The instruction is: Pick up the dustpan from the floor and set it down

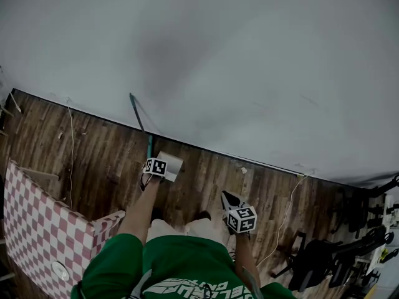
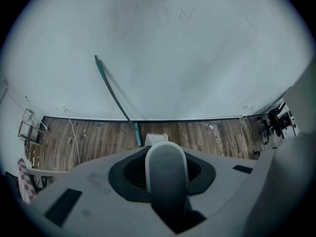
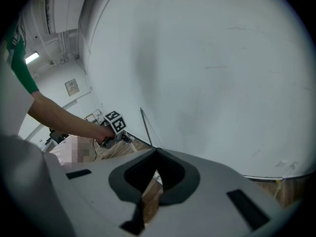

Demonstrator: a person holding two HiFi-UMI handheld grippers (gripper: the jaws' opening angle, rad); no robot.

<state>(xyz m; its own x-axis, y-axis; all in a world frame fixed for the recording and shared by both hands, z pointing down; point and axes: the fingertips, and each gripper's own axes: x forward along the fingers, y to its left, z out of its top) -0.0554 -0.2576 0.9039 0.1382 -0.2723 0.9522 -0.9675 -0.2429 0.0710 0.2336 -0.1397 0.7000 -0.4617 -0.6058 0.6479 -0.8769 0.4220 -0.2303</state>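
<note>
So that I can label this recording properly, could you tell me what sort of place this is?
Probably an indoor studio or workroom: a bare white wall meets a wood-plank floor, loose cables trail across it, and black stands crowd one corner.

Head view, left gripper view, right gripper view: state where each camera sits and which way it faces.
Head view: on the person's head, looking steeply down at wooden floor and wall; shows green shirt, left gripper, right gripper.
Left gripper view: rides the left gripper, facing floor and wall; its jaws hold the dustpan.
Right gripper view: rides the right gripper, facing the wall; shows the left forearm.
Shared: all show the teal pole.
</note>
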